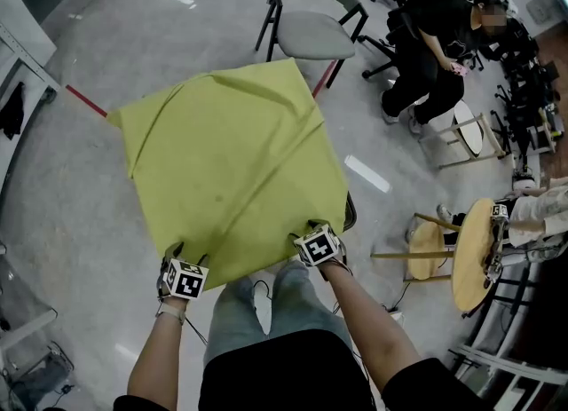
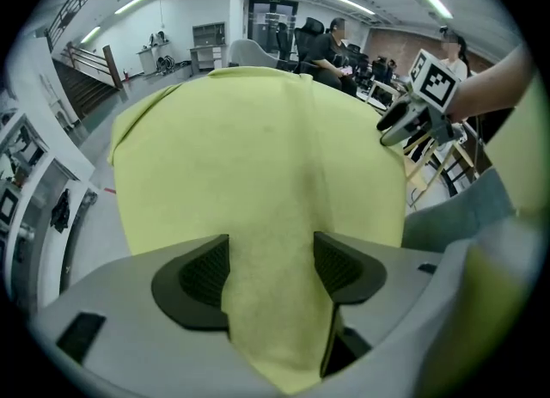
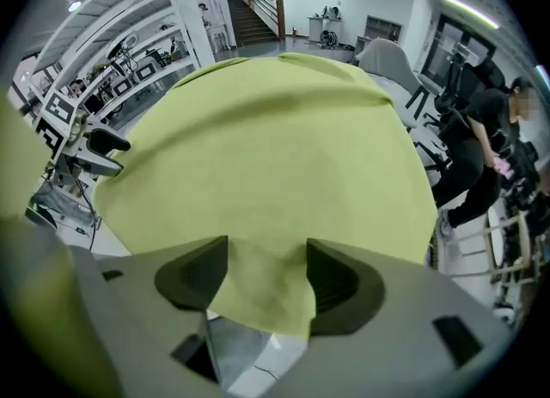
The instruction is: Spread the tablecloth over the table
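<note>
A yellow-green tablecloth (image 1: 235, 161) lies spread flat over the table, hiding its top, with a few creases near the far left corner. My left gripper (image 1: 177, 254) holds the near left corner; in the left gripper view the tablecloth (image 2: 258, 156) runs between the two dark pads (image 2: 193, 280) of the left gripper (image 2: 271, 280). My right gripper (image 1: 318, 232) holds the near right corner, and in the right gripper view a fold of the tablecloth (image 3: 284, 138) sits between the jaws of the right gripper (image 3: 268, 278).
A grey chair (image 1: 311, 14) stands just beyond the table's far edge. A seated person (image 1: 435, 36) and wooden stools (image 1: 461, 249) are to the right. Red tape (image 1: 84, 98) marks the floor at the left. My legs (image 1: 257, 312) are against the near edge.
</note>
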`<move>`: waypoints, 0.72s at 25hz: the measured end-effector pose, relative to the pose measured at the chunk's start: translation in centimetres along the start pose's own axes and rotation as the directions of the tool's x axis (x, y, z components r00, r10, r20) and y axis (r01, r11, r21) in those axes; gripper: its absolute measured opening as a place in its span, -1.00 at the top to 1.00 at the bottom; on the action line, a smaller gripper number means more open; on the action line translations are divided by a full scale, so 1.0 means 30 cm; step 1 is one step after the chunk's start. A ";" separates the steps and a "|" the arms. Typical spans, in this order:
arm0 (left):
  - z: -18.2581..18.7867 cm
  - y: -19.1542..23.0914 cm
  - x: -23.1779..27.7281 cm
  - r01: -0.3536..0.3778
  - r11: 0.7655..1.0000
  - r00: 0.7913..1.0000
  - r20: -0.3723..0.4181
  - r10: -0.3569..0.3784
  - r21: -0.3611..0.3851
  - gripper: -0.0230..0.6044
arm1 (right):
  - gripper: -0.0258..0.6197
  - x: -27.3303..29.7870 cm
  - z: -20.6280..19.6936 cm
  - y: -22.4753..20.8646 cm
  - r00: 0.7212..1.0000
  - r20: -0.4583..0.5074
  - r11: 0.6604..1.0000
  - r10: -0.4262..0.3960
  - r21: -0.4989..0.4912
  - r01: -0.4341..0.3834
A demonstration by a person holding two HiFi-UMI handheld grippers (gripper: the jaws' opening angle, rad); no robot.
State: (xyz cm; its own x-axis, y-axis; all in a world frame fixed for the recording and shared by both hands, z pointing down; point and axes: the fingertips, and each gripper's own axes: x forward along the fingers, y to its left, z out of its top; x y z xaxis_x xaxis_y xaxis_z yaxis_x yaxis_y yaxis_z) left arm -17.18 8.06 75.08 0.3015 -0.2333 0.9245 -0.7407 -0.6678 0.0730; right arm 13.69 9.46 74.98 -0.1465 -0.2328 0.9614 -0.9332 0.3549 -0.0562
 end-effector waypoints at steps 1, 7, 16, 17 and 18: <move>-0.004 -0.003 0.002 -0.007 1.000 1.000 0.004 0.007 -0.004 -0.05 | 0.03 0.001 -0.005 0.000 1.000 0.003 1.000 0.002 -0.002 -0.002; -0.017 0.001 0.006 -0.039 0.998 0.999 0.006 0.039 -0.055 -0.02 | 0.11 0.000 -0.004 0.003 0.999 0.040 0.998 0.018 -0.058 -0.015; 0.008 -0.130 0.023 -0.058 0.992 0.998 -0.019 0.056 -0.112 0.02 | 0.59 -0.036 -0.053 -0.062 0.999 0.032 0.994 0.030 -0.106 -0.026; 0.013 -0.150 0.026 -0.059 0.991 0.998 -0.025 0.056 -0.118 0.02 | 0.60 -0.040 -0.062 -0.077 0.999 0.030 0.994 0.029 -0.107 -0.025; 0.020 -0.168 0.030 -0.058 0.991 0.998 -0.030 0.055 -0.123 0.02 | 0.61 -0.044 -0.071 -0.093 0.999 0.026 0.994 0.028 -0.107 -0.025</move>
State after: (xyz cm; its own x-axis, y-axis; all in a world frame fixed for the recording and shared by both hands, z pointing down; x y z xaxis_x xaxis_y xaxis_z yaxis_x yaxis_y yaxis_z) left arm -12.81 10.79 75.33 0.2423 -0.2488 0.9377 -0.8251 -0.5613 0.0643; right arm 17.18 10.70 74.43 -0.1810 -0.2461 0.9522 -0.8887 0.4556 -0.0512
